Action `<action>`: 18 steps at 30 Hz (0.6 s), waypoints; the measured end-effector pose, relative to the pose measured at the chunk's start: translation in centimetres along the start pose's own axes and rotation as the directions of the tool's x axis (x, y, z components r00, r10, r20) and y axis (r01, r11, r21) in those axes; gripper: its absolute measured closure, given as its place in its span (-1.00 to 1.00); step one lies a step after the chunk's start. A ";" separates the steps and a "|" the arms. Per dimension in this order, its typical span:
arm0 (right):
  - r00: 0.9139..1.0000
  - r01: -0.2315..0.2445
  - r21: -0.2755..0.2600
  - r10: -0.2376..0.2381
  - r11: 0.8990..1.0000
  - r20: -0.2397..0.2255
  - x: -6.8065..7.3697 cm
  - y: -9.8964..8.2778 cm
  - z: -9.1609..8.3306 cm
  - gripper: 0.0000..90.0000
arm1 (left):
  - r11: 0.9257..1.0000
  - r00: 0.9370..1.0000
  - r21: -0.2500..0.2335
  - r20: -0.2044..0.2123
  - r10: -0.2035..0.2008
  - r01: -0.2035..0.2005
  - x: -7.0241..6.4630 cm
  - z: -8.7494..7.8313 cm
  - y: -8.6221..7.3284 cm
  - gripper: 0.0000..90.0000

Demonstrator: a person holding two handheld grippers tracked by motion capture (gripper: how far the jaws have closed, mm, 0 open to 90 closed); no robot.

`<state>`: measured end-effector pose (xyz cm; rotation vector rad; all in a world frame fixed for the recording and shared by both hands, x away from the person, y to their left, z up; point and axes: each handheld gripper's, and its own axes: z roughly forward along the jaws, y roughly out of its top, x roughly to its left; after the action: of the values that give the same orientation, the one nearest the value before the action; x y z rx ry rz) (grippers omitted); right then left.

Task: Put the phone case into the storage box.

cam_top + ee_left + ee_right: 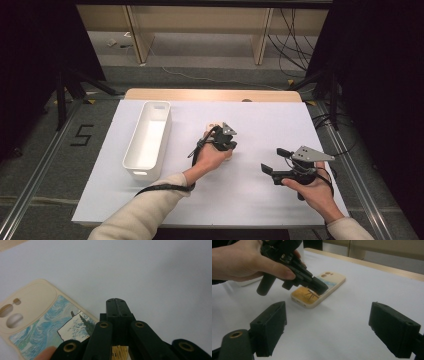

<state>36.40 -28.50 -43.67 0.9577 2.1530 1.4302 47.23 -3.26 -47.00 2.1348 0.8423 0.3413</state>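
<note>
Two grippers, one phone case, one bin on white table sheet.

Item 1, phone case (318, 289): cream rim, painted back with blue swirls at the camera end and orange at the other. Flat on the white sheet (260, 125), back up, near the sheet's middle. Camera cut-outs toward the far wooden table edge (210, 94). Long sides and near short end bare on the sheet, nothing butted against them. In the high view mostly covered by the left hand.

Item 2, left gripper (320, 287): jaws closed tip to tip, nothing clamped between them. Closed tip over the case's painted back, at or just above its surface; contact not decidable. In the left gripper view (117, 305), tip beside the case's long edge, bare sheet beyond it. Left hand (212, 156) wrapped round the handle, one fingertip low in that view.

Item 3, right gripper (272, 161): jaws spread wide, empty, pads well apart. Held near the sheet's right side, well apart from the case, pointing toward it. Wide bare sheet between its pads and the case.

Item 4, white bin (148, 140): long, narrow, open top, inside empty as far as visible. Set lengthwise near the sheet's left edge, apart from the case, a strip of bare sheet between.

Open room: broad bare sheet to the right of and behind the case, and in front of the right gripper.
</note>
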 end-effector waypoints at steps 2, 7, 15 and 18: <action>1.000 -0.003 0.000 0.003 1.000 0.000 0.0 0.0 0.0 -0.65 | 1.000 1.000 0.009 -0.001 0.001 -0.001 -0.1 0.3 0.0 1.00; 1.000 -0.003 0.000 0.003 1.000 -0.002 0.0 0.0 0.0 -0.65 | 0.999 1.000 0.031 0.000 0.012 -0.012 -0.4 0.9 -0.3 1.00; 1.000 0.000 0.001 0.000 1.000 -0.003 0.0 0.0 0.0 -0.65 | 0.998 1.000 0.058 -0.002 0.023 -0.023 -0.8 1.4 -0.5 1.00; 1.000 -0.001 0.002 0.001 1.000 -0.005 0.0 0.0 0.0 -0.65 | 0.997 0.999 0.071 -0.010 0.032 -0.031 -0.8 1.5 -0.6 1.00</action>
<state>36.39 -28.45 -43.69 0.9572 2.1584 1.4326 47.12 -4.42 -48.36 2.2156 0.8390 0.3445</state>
